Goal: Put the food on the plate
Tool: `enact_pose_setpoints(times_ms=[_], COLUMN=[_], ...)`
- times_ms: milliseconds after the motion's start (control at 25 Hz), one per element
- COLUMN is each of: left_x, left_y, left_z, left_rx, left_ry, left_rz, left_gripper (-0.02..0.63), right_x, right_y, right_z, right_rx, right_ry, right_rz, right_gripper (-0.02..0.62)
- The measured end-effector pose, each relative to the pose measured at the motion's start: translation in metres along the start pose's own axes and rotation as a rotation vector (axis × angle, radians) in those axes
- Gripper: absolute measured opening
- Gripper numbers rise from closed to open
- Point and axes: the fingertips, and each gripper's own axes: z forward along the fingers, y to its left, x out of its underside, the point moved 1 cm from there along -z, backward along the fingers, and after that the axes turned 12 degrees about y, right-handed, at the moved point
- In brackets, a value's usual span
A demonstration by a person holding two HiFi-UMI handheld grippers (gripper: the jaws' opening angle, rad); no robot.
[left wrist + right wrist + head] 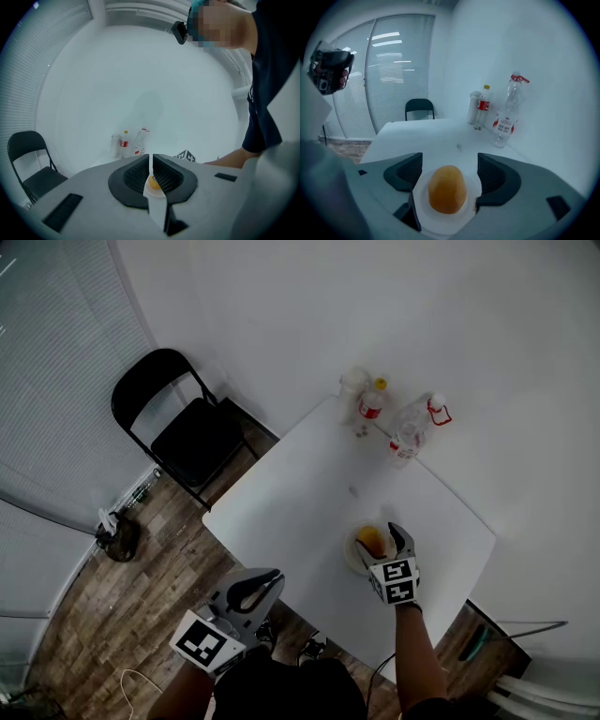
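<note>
The right tool (450,171) is spread wide over a white plate (423,208), its two dark pads standing apart on either side of the food (446,188) and touching neither it nor the plate. The food is one smooth, orange-brown oval lump lying in the middle of the plate. In the head view the plate (352,557) sits on the near right part of the white tabletop (309,474), a little in from the near edge.

The left tool (151,165) is closed down to a thin slit with nothing gripped. It is held off the tabletop's near left edge, above the wood-pattern floor (131,596).

Three containers stand at the far corner of the tabletop, against the wall. One is a pale, cloudy jar (474,107). Just beside it is a small bottle with a yellow cap and a red label (483,107). Nearer along the right edge is a tall clear bottle (506,115) with a red cap ring and a white label. The print on both labels is too small to read.

A black folding chair (178,427) stands on the floor beyond the left corner.
</note>
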Motion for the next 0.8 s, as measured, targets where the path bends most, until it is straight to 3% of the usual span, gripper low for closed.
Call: enact_pose_setpoints(times_ms=[240, 520, 800], left_x=[-0.002, -0.035, -0.068], left_y=[-0.016, -0.044, -0.073], left_z=[-0.007, -0.020, -0.034], left_rx=[0.002, 0.038, 0.080], left_ry=[0.071, 0.009, -0.068], left_rz=[0.027, 0.119, 0.161], left_gripper=[0.043, 0.043, 0.043], right_x=[-0.042, -0.076, -0.076], right_y=[-0.004, -0.002, 0.010], right_z=[-0.080, -0.195, -0.290], right_rx=[0.091, 0.225, 0.331], right_ry=[-0.204, -0.438, -0.577], right_rz=[0.028, 0.068, 0.121], right_gripper=[0.360, 0.192, 0.053])
